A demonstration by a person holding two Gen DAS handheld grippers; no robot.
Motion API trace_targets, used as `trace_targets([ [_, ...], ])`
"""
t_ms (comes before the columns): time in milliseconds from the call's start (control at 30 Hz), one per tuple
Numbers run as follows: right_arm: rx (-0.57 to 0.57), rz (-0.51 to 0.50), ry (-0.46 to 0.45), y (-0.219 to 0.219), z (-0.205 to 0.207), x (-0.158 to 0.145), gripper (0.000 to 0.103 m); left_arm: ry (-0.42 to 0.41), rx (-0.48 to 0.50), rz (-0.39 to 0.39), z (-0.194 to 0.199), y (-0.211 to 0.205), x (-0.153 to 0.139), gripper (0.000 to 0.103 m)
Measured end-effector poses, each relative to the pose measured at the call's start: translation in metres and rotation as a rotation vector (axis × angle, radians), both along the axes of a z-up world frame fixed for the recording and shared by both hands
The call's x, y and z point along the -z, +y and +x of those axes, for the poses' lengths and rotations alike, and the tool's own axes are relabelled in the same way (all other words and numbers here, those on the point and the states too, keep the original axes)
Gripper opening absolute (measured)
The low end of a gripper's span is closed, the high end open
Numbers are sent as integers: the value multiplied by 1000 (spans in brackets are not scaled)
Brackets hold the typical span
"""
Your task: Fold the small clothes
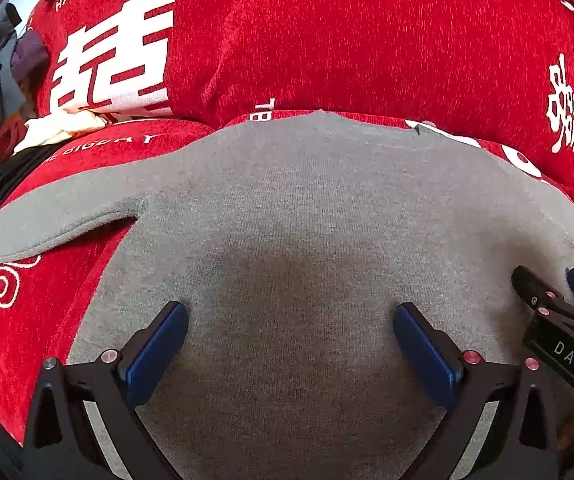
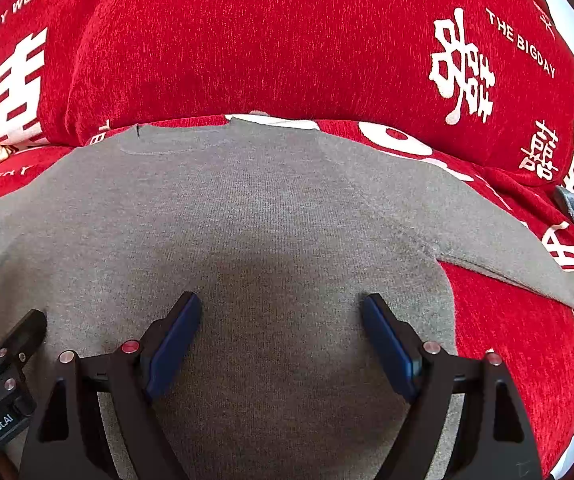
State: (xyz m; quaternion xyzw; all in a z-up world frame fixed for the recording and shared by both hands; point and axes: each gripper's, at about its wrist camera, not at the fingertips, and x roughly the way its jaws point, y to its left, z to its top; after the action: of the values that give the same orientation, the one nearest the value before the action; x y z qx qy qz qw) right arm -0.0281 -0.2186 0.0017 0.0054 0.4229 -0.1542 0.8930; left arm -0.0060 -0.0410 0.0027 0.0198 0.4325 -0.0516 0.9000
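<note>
While the grey shirt (image 1: 287,220) lies flat, left tongs (image 1: 291,320) gape wide; right tongs (image 2: 281,316) likewise.

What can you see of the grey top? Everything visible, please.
The grey top is a small knit garment, plain grey, spread flat and unfolded on the red sofa cover. Its neckline lies at the far edge, with one short sleeve out to each side. The fabric looks soft and nearly wrinkle-free. The left tool and right tool are open over its lower body, gripping nothing; contact can't be judged.
</note>
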Motion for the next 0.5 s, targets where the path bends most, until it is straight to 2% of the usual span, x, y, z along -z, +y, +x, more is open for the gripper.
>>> trace_targets([
  [167,-2,41,-5,-5,-2,0,86,2,1,-3,0,0,-1,103],
  [500,-3,44,-13,-5,-2,1,87,2,2,-3,0,0,0,103],
])
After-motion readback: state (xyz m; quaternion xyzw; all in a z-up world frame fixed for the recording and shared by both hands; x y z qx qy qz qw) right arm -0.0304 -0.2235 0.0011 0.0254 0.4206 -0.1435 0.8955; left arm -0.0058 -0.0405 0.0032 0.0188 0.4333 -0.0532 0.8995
